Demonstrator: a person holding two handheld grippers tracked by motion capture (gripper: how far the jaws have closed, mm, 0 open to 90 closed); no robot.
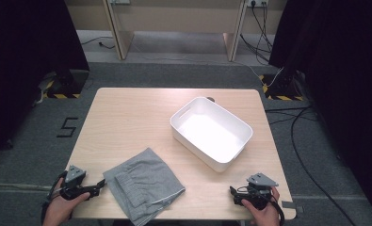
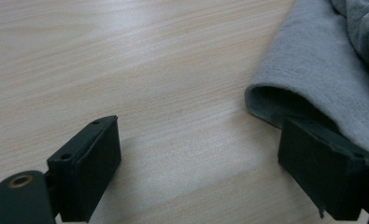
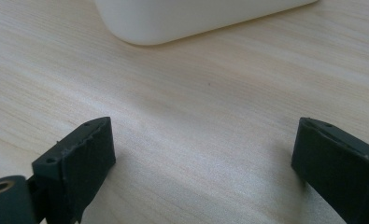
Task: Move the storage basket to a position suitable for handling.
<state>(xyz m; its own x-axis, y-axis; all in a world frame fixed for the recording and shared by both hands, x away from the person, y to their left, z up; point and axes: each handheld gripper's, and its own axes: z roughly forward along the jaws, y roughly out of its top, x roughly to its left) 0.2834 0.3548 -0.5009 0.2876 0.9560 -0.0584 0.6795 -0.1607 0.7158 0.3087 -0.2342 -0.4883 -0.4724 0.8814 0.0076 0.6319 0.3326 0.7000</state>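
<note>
A light wooden table (image 1: 127,117) fills the middle of the high view, with dark curtains at both upper corners and cables trailing down the right side of the floor. Right of centre sits a white plastic bin (image 1: 211,132), turned at an angle, with nothing in it. The folded grey shorts (image 1: 144,184) lie at the lower centre, overhanging the near edge. At lower left, the left gripper (image 1: 100,185) has its jaws spread wide and holds nothing, one jaw just beside the cloth's hem. At lower right, the right gripper (image 1: 232,194) is likewise wide open over bare wood.
</note>
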